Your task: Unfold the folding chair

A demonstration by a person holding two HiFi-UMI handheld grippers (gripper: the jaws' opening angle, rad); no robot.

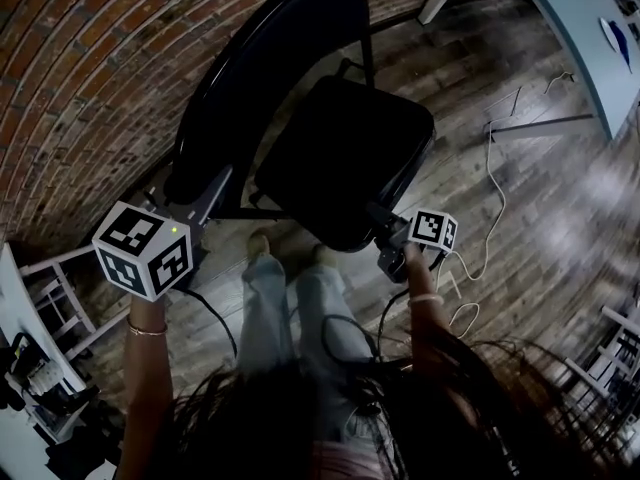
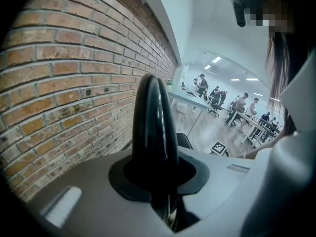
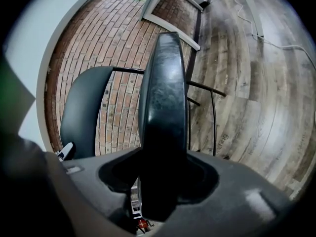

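Mid-unfold: left claw clamps the backrest behind the seat, right claw grips the seat's front edge. Next, I'd guess, push that seat down till it's flat.

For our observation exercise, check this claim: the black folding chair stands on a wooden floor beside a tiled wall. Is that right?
No. The wall beside the black folding chair is brick, not tiled, as the head view shows; the floor is indeed wooden.
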